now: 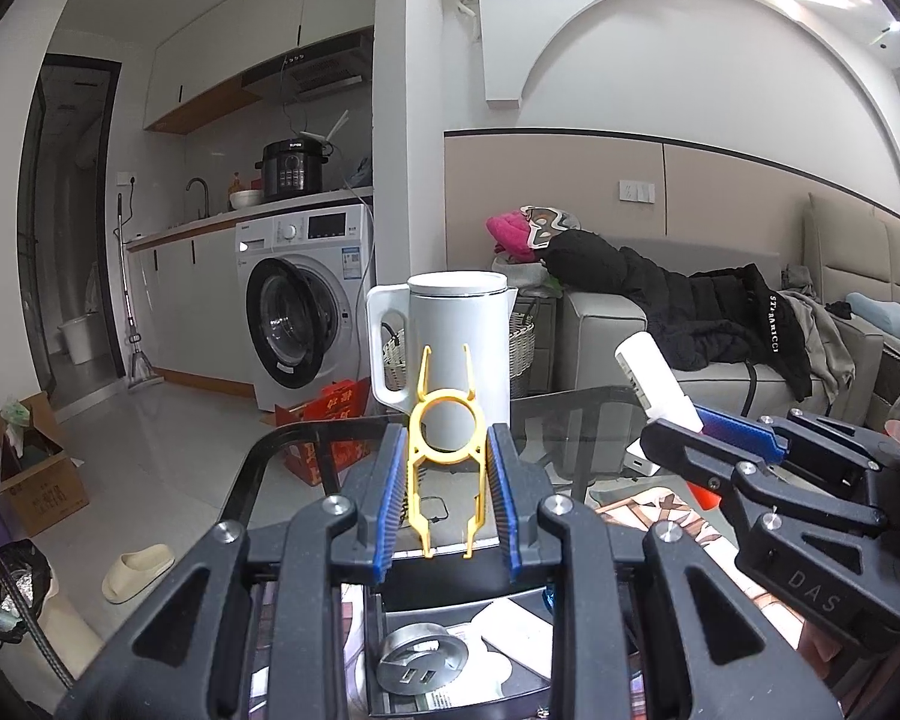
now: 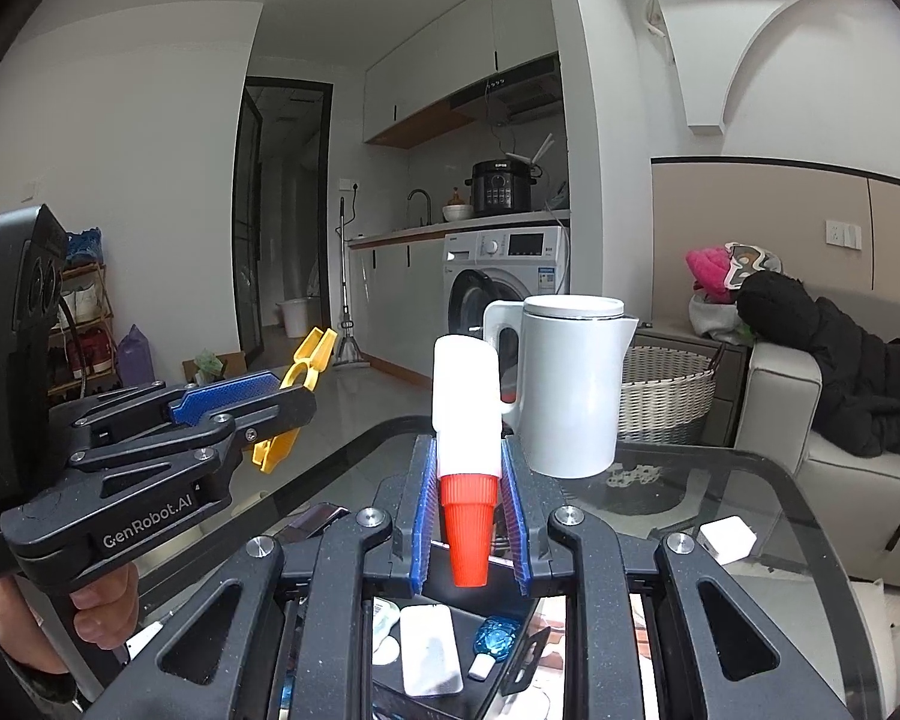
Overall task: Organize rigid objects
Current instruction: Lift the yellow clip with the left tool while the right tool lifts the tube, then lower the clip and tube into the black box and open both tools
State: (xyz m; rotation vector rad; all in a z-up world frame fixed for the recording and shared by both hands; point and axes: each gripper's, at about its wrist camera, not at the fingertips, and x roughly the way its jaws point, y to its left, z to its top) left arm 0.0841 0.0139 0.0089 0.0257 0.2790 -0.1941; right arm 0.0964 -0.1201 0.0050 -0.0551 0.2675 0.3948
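Left gripper (image 1: 447,498) is clenched on a yellow plastic tool (image 1: 447,450), held upright between the blue pads above the glass table (image 2: 720,480). Right gripper (image 2: 468,510) grasps a white bottle (image 2: 467,414) with its red cap (image 2: 467,531) pointing toward the camera (the body tilts away). A white kettle (image 2: 570,384) stands on the table's far side, beyond both grippers.

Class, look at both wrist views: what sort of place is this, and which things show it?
Probably a small flat's open living room and kitchen: a washing machine under the counter, a sofa, a white kettle.
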